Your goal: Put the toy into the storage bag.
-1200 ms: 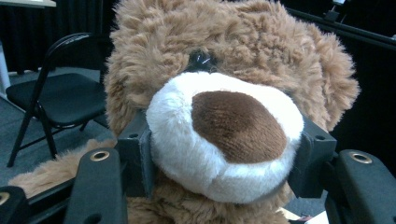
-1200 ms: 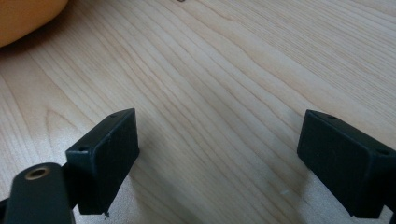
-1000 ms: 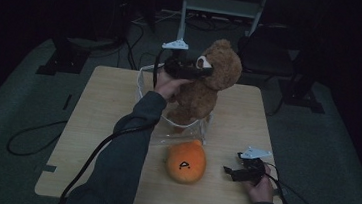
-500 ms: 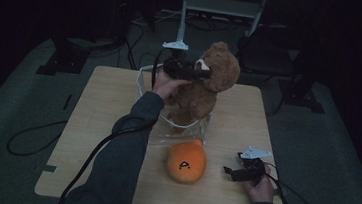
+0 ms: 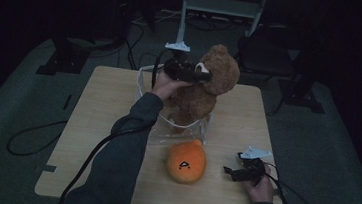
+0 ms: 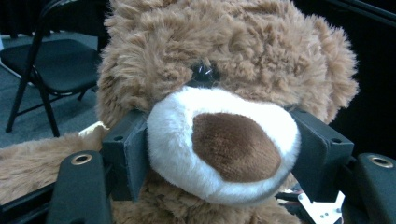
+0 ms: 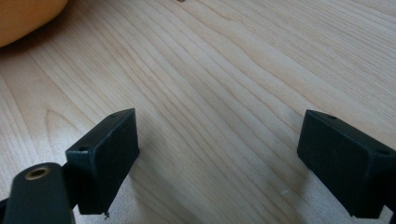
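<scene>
The room is dim. A grey carpeted floor (image 5: 28, 97) surrounds the wooden table (image 5: 96, 124); a black folding chair (image 6: 51, 70) stands beyond the left claw.

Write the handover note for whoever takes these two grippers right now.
Left gripper: jaws have just been opening, pads at both sides of the teddy bear's white muzzle.
Right gripper: open, nothing between its jaws, low over the table, near the orange plush.
Done: bear's lower body sits upright in the clear bag.
Left: withdraw the left gripper; orange plush lies outside the bag.
</scene>
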The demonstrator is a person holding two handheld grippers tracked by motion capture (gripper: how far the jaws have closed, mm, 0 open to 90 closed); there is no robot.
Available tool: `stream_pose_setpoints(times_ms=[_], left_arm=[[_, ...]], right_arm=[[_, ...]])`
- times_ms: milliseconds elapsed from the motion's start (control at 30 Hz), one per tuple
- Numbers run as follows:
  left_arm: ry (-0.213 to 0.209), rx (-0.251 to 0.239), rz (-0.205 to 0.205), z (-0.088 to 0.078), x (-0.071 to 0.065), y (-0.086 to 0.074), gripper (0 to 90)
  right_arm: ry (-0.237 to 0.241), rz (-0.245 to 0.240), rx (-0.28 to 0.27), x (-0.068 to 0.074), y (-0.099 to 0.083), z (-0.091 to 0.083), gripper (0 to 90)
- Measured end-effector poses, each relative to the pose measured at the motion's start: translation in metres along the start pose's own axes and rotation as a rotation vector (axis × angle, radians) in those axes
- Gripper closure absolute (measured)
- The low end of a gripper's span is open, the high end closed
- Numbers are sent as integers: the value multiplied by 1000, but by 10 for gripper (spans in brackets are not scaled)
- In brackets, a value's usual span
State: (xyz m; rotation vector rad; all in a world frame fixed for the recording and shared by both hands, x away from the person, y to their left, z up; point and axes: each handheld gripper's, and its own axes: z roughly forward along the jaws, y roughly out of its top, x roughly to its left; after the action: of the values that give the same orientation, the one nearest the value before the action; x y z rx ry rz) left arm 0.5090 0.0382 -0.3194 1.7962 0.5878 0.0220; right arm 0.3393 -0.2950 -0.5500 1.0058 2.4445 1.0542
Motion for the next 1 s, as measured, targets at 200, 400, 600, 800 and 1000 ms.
stream_pose_setpoints(times_ms=[200, 400, 600, 800, 1000], left_arm=[[3, 6, -15, 0, 1, 0, 272], [-19, -34, -52, -2, 5, -1, 239], [27, 26, -65, 1, 7, -1, 242], [43, 147, -40, 13, 4, -4, 362], [43, 195, -27, 16, 2, -5, 403]], right_arm=[[0, 0, 0, 0, 0, 0, 118], [0, 0, 0, 0, 0, 0, 118], [0, 0, 0, 0, 0, 0, 118], [0, 0, 0, 0, 0, 0, 118], [0, 0, 0, 0, 0, 0, 118]])
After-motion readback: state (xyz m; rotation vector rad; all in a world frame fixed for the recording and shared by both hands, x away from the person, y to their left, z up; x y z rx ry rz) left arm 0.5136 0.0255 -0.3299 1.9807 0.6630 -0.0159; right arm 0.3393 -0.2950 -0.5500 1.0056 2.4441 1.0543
